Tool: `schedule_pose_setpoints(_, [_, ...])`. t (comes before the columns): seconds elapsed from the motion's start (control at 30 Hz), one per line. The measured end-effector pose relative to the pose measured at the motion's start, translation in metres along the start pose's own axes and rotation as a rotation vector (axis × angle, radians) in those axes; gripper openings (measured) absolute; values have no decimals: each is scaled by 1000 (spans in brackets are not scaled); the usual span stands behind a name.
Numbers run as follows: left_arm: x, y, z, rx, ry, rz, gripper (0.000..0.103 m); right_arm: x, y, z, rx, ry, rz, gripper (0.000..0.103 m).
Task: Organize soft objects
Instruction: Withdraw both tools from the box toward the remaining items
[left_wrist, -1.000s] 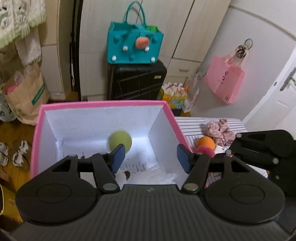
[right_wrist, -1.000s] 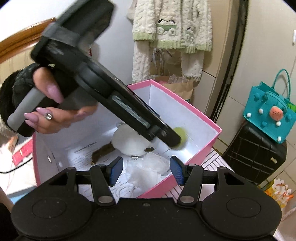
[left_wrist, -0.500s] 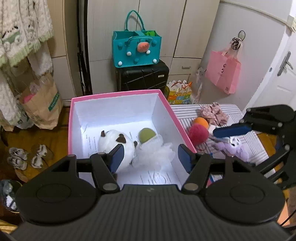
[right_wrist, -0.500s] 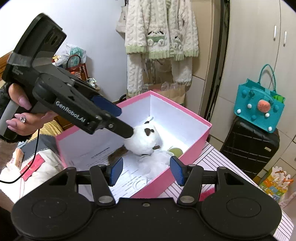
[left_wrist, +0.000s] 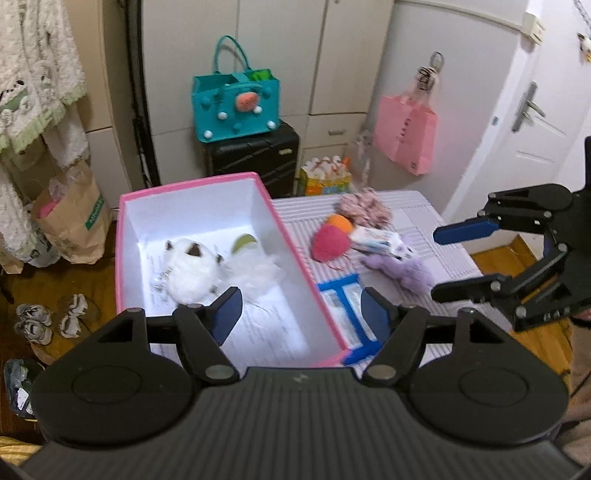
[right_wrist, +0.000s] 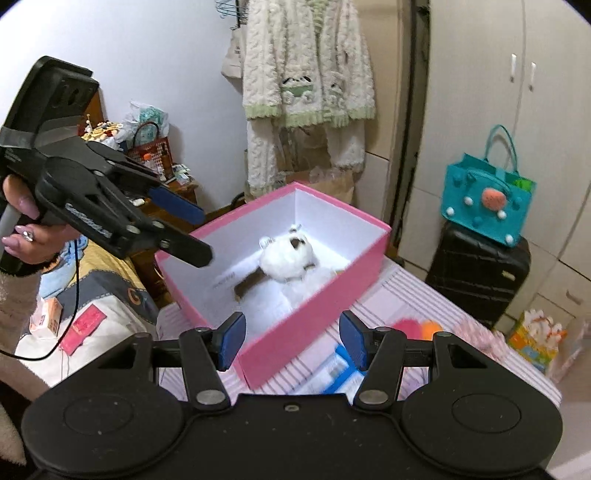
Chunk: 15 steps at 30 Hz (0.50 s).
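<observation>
Left wrist view shows me my left tool hanging above the near end of the pink cardboard box with white inside walls; its blue pads stand apart and are spreading wider, with nothing between them. Inside the box I see a round white plush toy with brown ears, a fluffy white mesh puff touching it, and a green ball at the far side of the puff. The box sits on a striped bench. On the bench, just right of the box, lie a pink fuzzy ball, an orange ball touching it, a pink speckled fabric bundle behind them, a purple plush toy with a small printed packet beside it, and a flat blue-edged packet near the box wall. My right tool comes in from the right, above the purple plush, its fingers parted and empty.

In the right wrist view, the right tool frames the near corner of the box without touching it, and a hand holds the left tool up to the left of the box.
</observation>
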<state>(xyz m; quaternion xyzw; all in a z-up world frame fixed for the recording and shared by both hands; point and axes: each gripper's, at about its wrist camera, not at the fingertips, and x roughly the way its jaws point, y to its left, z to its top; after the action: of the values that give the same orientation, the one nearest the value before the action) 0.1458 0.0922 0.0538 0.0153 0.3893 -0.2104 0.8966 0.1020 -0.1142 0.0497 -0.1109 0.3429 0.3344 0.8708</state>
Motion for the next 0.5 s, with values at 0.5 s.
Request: schedule_pose_setpoints(0.5, [11, -76, -6, 89, 33, -97, 71, -52, -43, -63, 72, 22, -85, 62])
